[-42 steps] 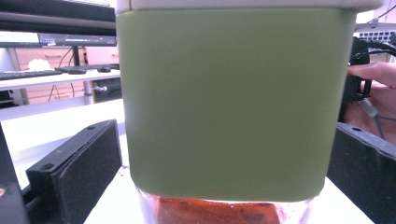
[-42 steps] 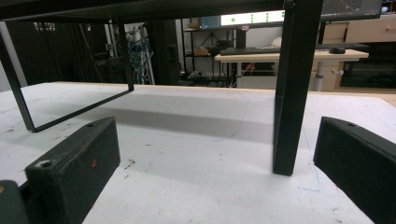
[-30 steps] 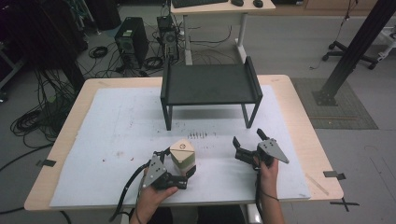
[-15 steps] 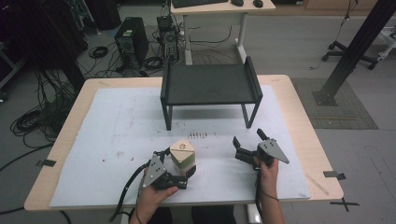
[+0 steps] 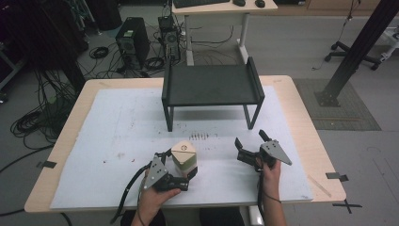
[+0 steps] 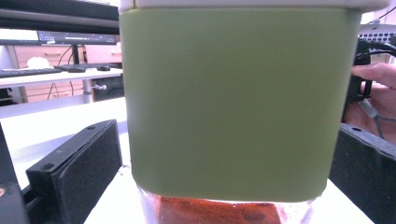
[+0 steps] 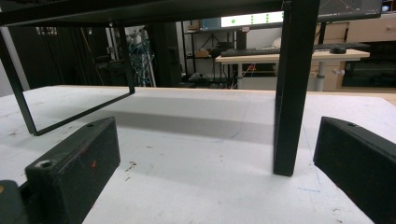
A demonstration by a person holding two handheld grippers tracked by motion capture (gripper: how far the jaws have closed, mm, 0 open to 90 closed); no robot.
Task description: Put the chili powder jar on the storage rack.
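A jar with a green sleeve [image 6: 233, 98], a pale lid and reddish-brown contents at its clear bottom stands on the white mat near the front edge, also seen from above as the jar [image 5: 183, 159]. My left gripper [image 5: 180, 165] is open, with one jaw on each side of the jar and the jar deep between them; the left gripper [image 6: 229, 135] shows small gaps at both sides. My right gripper [image 5: 250, 140] rests open on the mat to the right of the jar, holding nothing. The right gripper [image 7: 218, 126] faces the black stand's leg [image 7: 292, 88].
A low black shelf stand [image 5: 211, 84] sits at the back middle of the table. A white mat [image 5: 117, 127] covers most of the wooden tabletop [image 5: 301, 108]. A desk, computers and cables lie on the floor beyond.
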